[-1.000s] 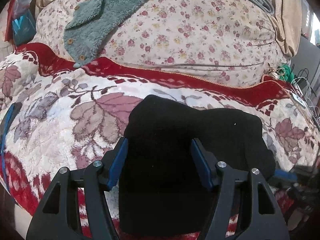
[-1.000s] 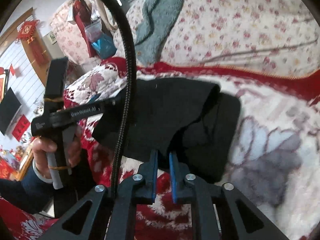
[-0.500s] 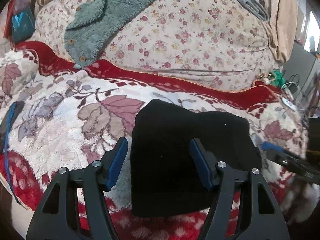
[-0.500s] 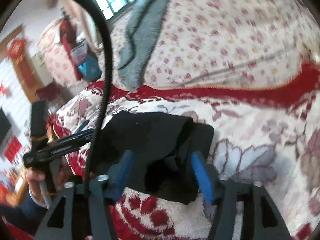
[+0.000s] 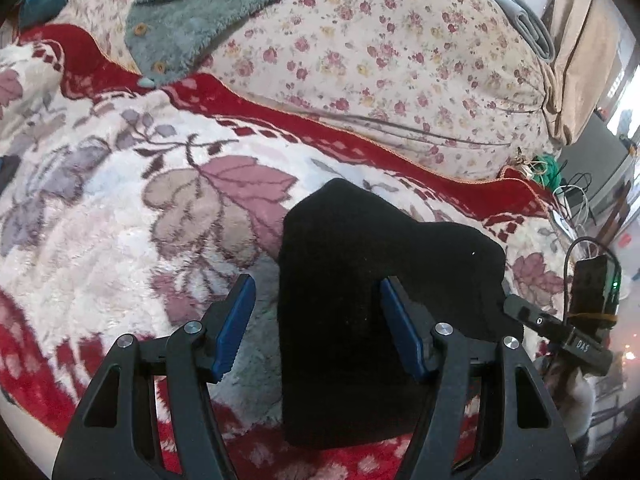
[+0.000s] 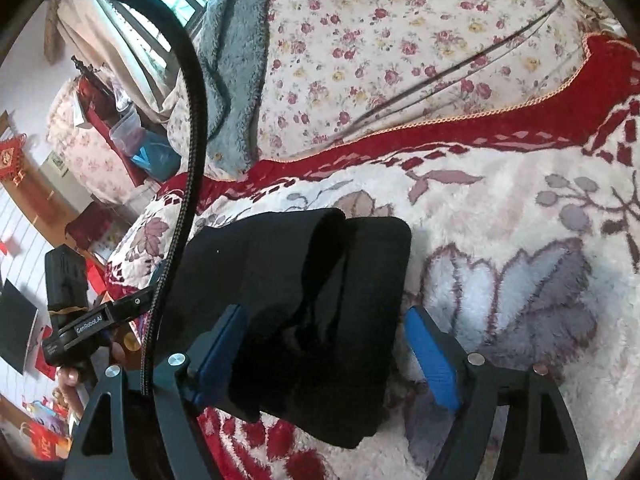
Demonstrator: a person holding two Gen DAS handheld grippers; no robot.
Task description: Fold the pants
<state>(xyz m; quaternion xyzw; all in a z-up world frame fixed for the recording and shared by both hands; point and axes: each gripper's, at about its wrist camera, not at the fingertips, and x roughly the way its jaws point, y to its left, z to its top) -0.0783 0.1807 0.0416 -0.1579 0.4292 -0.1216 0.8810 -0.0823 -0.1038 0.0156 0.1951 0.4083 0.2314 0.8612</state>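
Note:
The black pants (image 5: 360, 280) lie folded in a thick bundle on the plush leaf-patterned blanket (image 5: 120, 220). My left gripper (image 5: 318, 316) hovers open over the bundle's left edge, one blue pad above the cloth and the other above the blanket. In the right wrist view the pants (image 6: 288, 272) show layered folds. My right gripper (image 6: 326, 348) straddles their near end. Its jaws are opening, the cloth lies between them, and the pads do not press on it. Each view shows the other gripper: the right gripper body (image 5: 560, 332), and the left gripper body (image 6: 80, 320) in a person's hand.
A rose-print quilt (image 5: 380, 60) is heaped behind the blanket, with a teal fleece garment (image 5: 192, 12) on it. Loose cables (image 5: 576, 196) lie past the bed's right edge. A black braided cable (image 6: 188, 160) arcs across the right wrist view. Open blanket (image 6: 520, 220) spreads right of the pants.
My right gripper, shut on the pants' near edge a second ago, has opened wide and let the cloth drop. The left gripper has shifted left, toward the bundle's left edge.

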